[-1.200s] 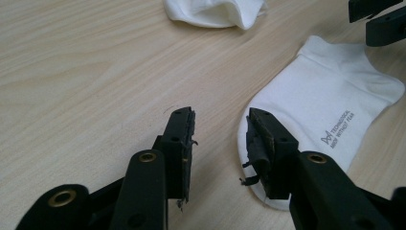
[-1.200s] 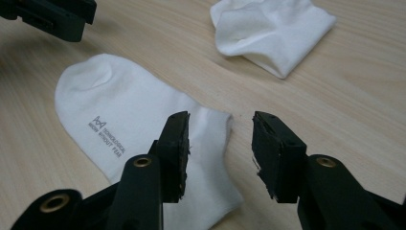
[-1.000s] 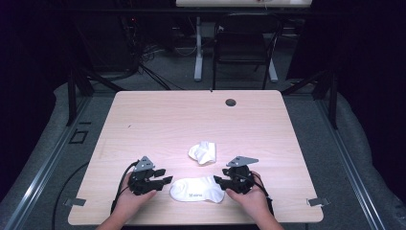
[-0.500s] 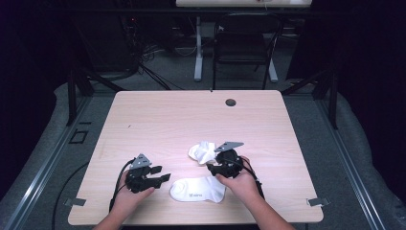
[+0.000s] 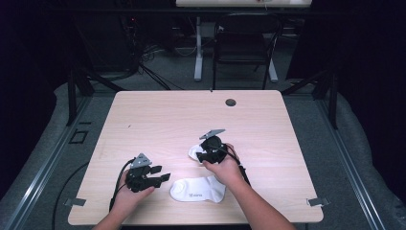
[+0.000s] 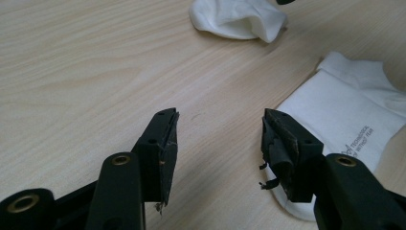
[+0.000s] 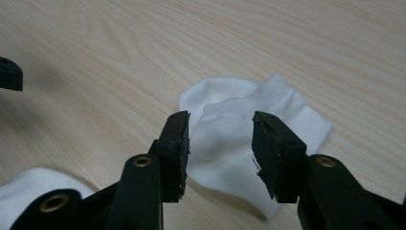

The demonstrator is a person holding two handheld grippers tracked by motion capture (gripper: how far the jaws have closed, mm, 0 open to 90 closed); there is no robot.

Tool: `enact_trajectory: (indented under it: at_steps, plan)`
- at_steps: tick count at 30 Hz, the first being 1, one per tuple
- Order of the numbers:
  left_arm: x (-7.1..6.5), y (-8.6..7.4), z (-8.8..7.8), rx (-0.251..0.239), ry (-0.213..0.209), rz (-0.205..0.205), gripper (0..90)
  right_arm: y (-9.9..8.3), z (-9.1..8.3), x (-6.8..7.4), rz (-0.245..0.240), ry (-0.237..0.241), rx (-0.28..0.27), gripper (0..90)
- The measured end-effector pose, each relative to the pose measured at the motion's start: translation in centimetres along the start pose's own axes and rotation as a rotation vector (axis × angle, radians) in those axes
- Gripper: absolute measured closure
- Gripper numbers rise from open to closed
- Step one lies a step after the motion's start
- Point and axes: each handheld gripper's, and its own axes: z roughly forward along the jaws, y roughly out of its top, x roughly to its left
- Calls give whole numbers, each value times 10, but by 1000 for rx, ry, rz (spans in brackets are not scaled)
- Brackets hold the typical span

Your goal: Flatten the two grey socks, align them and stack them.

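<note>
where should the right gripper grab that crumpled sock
Best bet is the ribbed cuff of the crumpled sock, the raised fold that stands up off the table. Come down from above with the right gripper, whose open jaws already straddle that fold. The flatter toe end hugs the wood and gives less to pinch.

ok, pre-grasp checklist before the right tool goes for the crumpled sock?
1. Right tool lined up over the crumpled sock: ok.
2. Its jaws, which have just been closing, apart with sock fabric in the gap: ok.
3. Pads pressing on fabric: not ok, no grip yet.
4. Flat sock lying apart from the crumpled one: ok.
5. Left tool open, holding nothing, off to the side: ok.
6. Table bare around the crumpled sock: ok.
</note>
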Motion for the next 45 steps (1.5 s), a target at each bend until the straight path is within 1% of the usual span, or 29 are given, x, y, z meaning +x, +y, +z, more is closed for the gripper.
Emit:
enact_trajectory:
  at_steps: [5,7,10,13,16,19,20,22,24,28,29,30,33,34,35,36,37,39,41,45]
  plan:
    - [0,0,0,0,-3,-2,475,1,12,3,-4,-3,18,542]
    - [0,0,0,2,-3,-2,476,1,16,5,-4,-6,16,531]
    - [0,0,1,3,-5,-1,475,1,19,7,-14,-20,18,515]
    - [0,0,1,6,-4,0,476,0,23,8,-20,-38,27,523]
    - [0,0,2,4,-3,-1,476,0,26,8,-27,-52,48,581]
    - [0,0,2,6,-2,3,476,-1,27,8,-20,-52,64,658]
    - [0,0,2,6,-3,2,476,-1,27,9,-11,-49,61,680]
    - [0,0,2,8,-4,6,476,0,26,10,-19,-56,67,734]
    - [0,0,2,9,-3,7,476,0,26,11,-16,-60,58,783]
    - [-1,0,3,9,-4,1,476,0,25,11,-8,-59,57,849]
    - [-1,0,3,10,-3,1,476,1,24,11,-2,-49,57,861]
    - [0,0,3,9,-3,0,477,1,23,11,-5,-53,63,869]
    - [0,0,4,11,-3,0,477,2,19,11,10,-43,54,878]
    - [0,0,4,12,-3,0,477,2,17,11,19,-38,46,879]
    - [0,0,4,13,-2,2,476,2,15,11,14,-34,45,880]
    - [0,0,4,13,-2,2,477,3,14,12,24,-30,37,881]
    - [0,0,4,14,-2,3,477,3,12,12,23,-24,31,882]
    - [-1,0,5,14,-2,3,477,3,9,13,43,-10,9,882]
    - [0,0,5,13,1,6,480,4,5,14,55,9,-1,883]
    - [0,0,6,15,1,2,485,5,-2,15,59,29,-16,884]
